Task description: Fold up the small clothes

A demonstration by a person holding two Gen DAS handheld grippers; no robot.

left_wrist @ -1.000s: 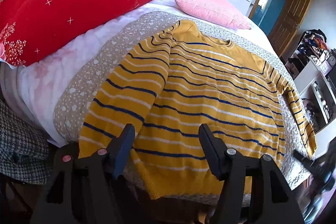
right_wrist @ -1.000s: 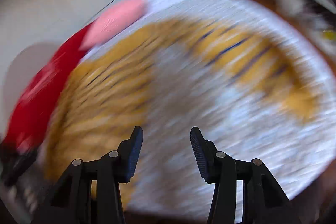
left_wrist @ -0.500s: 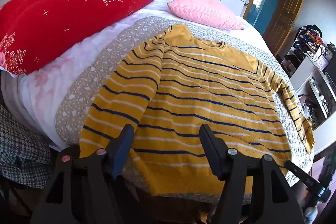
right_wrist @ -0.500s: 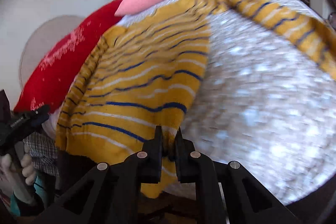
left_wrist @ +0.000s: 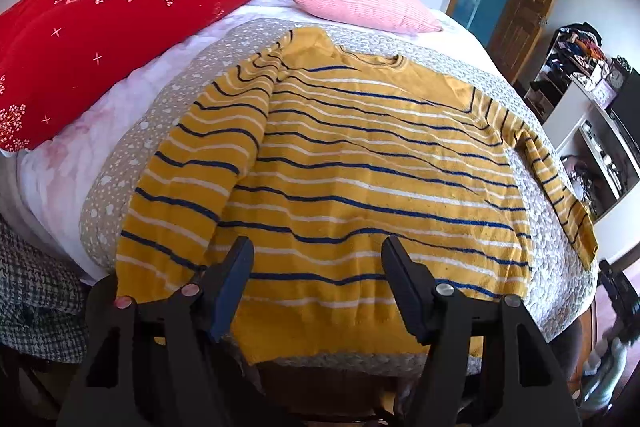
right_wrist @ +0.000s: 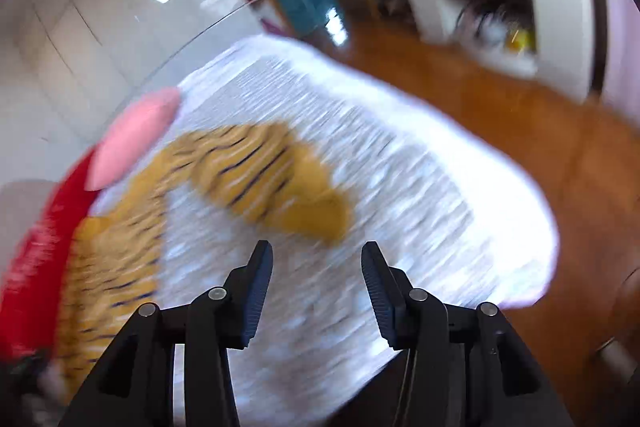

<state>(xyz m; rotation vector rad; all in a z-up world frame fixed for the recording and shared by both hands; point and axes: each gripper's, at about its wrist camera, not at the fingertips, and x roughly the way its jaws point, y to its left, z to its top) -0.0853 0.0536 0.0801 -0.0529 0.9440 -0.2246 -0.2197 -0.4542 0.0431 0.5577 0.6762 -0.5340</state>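
A yellow sweater (left_wrist: 360, 163) with blue and white stripes lies flat on a grey dotted quilt (left_wrist: 132, 147) on the bed. Its left sleeve is folded down over the body; its right sleeve (left_wrist: 560, 183) runs along the quilt's right edge. My left gripper (left_wrist: 316, 283) hangs open over the hem, nothing between its fingers. The right wrist view is blurred. There my right gripper (right_wrist: 316, 287) stands over the bare quilt (right_wrist: 400, 195), its jaws opening and empty, with the sweater's right sleeve (right_wrist: 272, 183) just beyond its tips.
A red embroidered cushion (left_wrist: 100, 39) and a pink pillow (left_wrist: 360, 3) lie at the head of the bed. A checked cloth (left_wrist: 32, 291) hangs at the left. Shelves with clutter (left_wrist: 592, 115) stand to the right, past a wooden floor (right_wrist: 520, 115) and a door (left_wrist: 520, 3).
My right gripper closed at the sweater's hem corner, then opened and swung right toward the right sleeve. The left gripper shifted a little and stayed open.
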